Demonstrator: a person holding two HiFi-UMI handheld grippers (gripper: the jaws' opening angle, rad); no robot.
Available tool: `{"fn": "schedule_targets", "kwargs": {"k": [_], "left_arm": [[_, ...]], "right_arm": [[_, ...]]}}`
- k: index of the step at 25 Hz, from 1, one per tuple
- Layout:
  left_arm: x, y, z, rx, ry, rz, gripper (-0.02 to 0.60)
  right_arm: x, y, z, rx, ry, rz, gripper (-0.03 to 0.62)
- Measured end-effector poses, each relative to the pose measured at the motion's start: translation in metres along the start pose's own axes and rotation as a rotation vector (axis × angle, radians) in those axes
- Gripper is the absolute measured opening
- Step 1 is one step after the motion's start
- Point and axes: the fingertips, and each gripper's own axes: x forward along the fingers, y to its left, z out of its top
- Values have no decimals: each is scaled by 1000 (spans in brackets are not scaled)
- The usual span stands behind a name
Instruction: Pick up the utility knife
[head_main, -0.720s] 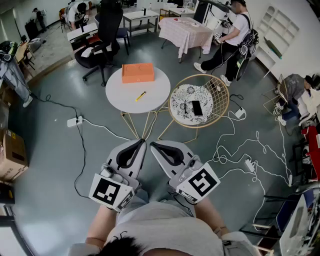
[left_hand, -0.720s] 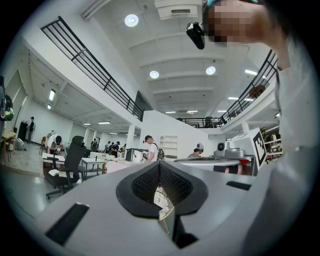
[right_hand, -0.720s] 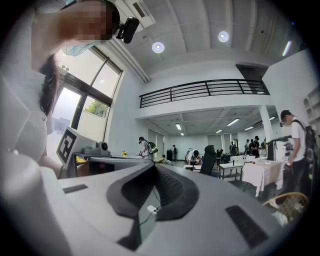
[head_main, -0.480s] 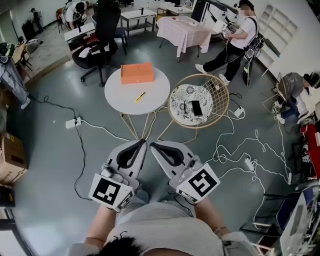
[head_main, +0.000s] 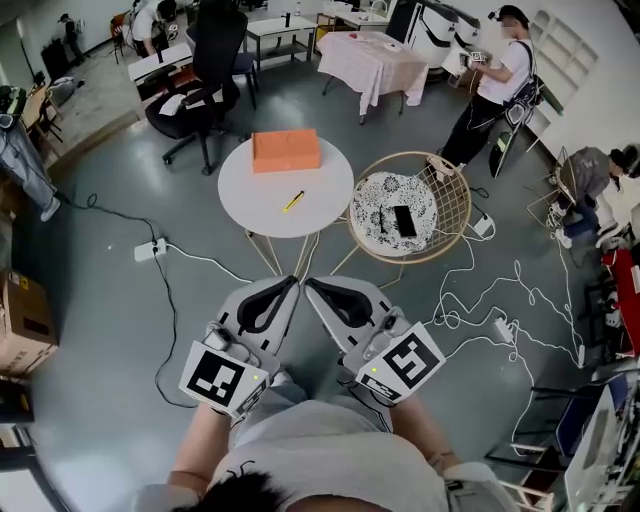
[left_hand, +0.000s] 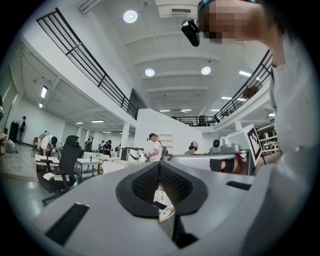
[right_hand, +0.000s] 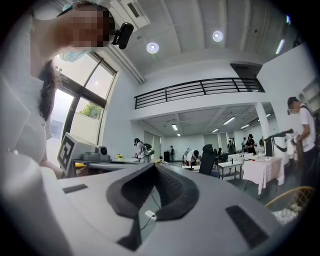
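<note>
The utility knife (head_main: 293, 201) is small and yellow and lies on the round white table (head_main: 252, 190), just in front of an orange box (head_main: 285, 150). Both grippers are held low and close to the body, well short of the table. The left gripper (head_main: 292, 281) is shut with nothing in it, tips pointing toward the table's legs. The right gripper (head_main: 310, 284) is shut and empty beside it, the two tips almost touching. In the left gripper view the left gripper (left_hand: 160, 165) points across the room; the right gripper (right_hand: 154, 167) does the same in its view. Neither gripper view shows the knife.
A round wire basket table (head_main: 455, 200) with a patterned cushion and a black phone (head_main: 405, 221) stands right of the white table. Cables and a power strip (head_main: 151, 249) trail over the floor. A black office chair (head_main: 200, 95) is behind; a person (head_main: 495, 85) stands at the back right.
The view has shifted a little, so the white table and basket table sit slightly lower and to the right. The person at the back right has stood up. Both grippers stay shut.
</note>
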Motion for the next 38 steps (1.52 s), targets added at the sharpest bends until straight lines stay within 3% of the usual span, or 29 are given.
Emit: {"fn": "schedule_targets", "kwargs": {"k": [10, 23, 38], "left_arm": [[-6, 48, 0, -31, -29, -16, 11], [-3, 110, -12, -10, 11, 89, 11], [99, 161, -4, -7, -14, 116, 11]], "right_arm": [[34, -1, -7, -17, 44, -38, 9], [93, -25, -16, 13, 56, 50, 9], [130, -137, -15, 30, 42, 81, 9]]}}
